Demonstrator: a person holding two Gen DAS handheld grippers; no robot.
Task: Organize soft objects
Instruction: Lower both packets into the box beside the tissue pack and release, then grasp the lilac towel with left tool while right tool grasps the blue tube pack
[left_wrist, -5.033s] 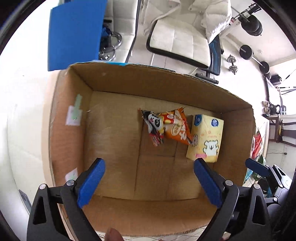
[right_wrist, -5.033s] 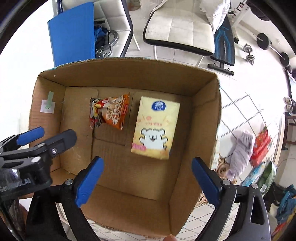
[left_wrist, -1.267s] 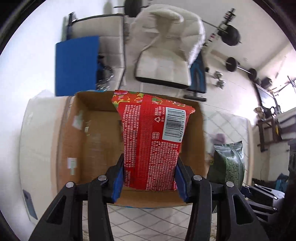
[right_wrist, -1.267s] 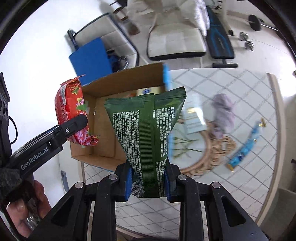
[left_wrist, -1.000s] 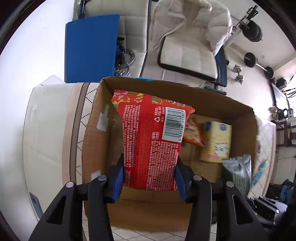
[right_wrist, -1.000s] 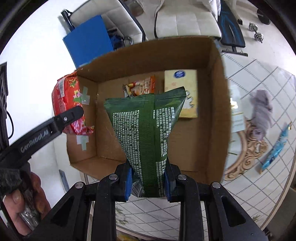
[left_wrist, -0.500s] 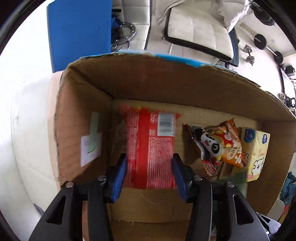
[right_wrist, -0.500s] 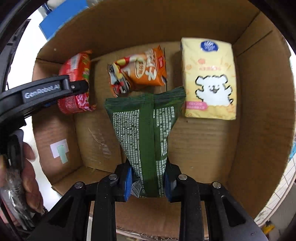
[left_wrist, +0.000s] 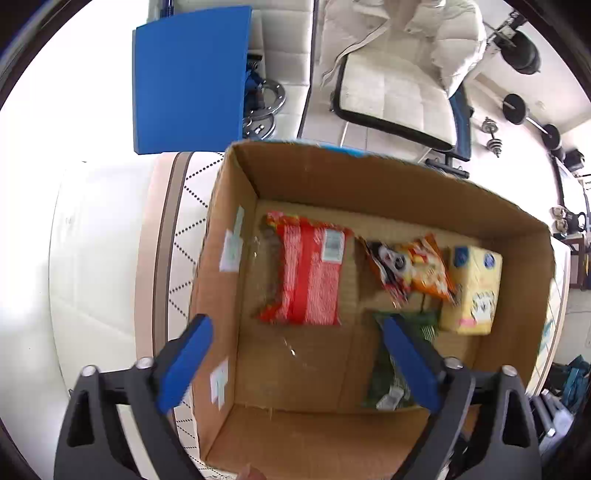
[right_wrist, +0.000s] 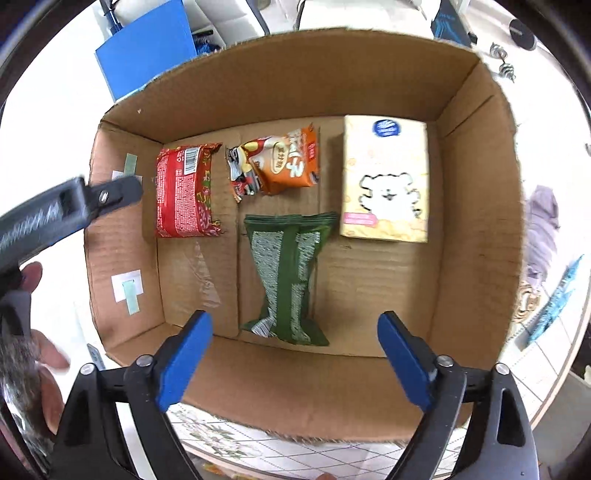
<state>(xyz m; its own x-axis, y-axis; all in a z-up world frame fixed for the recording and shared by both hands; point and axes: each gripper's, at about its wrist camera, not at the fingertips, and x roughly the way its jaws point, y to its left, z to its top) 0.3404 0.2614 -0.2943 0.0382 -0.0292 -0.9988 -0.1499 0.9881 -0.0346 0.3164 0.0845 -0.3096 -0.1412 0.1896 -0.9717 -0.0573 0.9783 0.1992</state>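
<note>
Right gripper (right_wrist: 293, 360) is hovering above the near wall of the cardboard box (right_wrist: 295, 384), blue pads spread wide; its jaws have just been opening and nothing is pinched between them. Just ahead of the fingertips, the green snack bag (right_wrist: 286, 275) is lying flat on the box floor, seam side up, free of both pads. Beyond the bag, the orange snack packet (right_wrist: 275, 164) is resting near the far wall. Ahead and to the right, the yellow tissue pack (right_wrist: 386, 181) with a white bear print is lying flat. Ahead and to the left, the red noodle packet (right_wrist: 183, 192) is lying barcode up, with the black finger of the left gripper reaching in beside it and a hand (right_wrist: 35, 354) showing at the left edge.

Left gripper (left_wrist: 295, 362) is likewise standing spread wide, jaws just opened, holding nothing. Its left pad (left_wrist: 183, 363) is sitting outside the box's left wall, its right pad over the green bag. The red noodle packet is lying ahead between the pads, untouched. Farther right, the orange packet and the tissue pack are sitting side by side. Beyond the box, a blue board (left_wrist: 188, 77) and a white padded chair (left_wrist: 395, 96) are standing on the floor.
</note>
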